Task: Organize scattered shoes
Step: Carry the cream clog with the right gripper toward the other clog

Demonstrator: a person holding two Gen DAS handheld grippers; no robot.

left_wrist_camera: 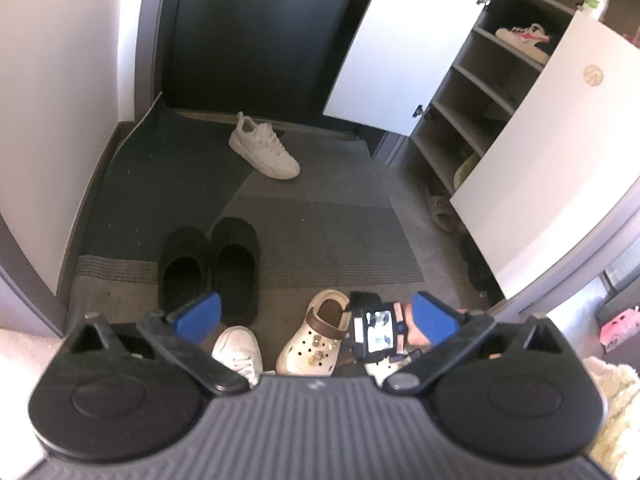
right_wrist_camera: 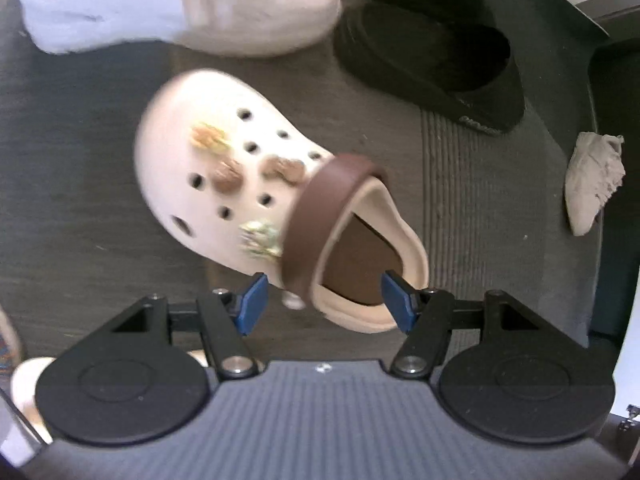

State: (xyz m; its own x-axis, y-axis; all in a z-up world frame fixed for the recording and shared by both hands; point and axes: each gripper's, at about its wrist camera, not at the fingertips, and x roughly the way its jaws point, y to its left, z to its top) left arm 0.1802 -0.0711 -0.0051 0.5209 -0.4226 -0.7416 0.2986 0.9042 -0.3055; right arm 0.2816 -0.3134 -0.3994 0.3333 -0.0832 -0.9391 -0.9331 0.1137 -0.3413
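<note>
A dark door (left_wrist_camera: 256,32) fills the upper middle of the left wrist view, with white wall running down the left edge and an open shoe cabinet (left_wrist_camera: 476,92) along the right, its two white doors swung out over the floor. A striped grey mat (left_wrist_camera: 320,224) covers most of the entry floor, and the widest bare stretch of it lies in the centre of the frame, between the cabinet and the shoes on the left. On the cabinet's upper shelf sits a white and red sneaker (left_wrist_camera: 524,36). A white sneaker (left_wrist_camera: 264,146) lies alone at the far edge of the mat near the door, well apart from the rest. A pair of black slippers (left_wrist_camera: 210,264) stands side by side at lower left, and another white sneaker (left_wrist_camera: 240,354) shows just below them. The cream clog (right_wrist_camera: 256,184) with a brown strap rests on the mat in the middle of the right wrist view, heel toward the camera, close to the white sneaker (right_wrist_camera: 176,0) above it. The right gripper (right_wrist_camera: 324,300) straddles that heel with its blue pads apart, one outside, one in the opening; whether they touch is unclear. The left gripper (left_wrist_camera: 316,316) hangs wide open over the floor, holding nothing.
</note>
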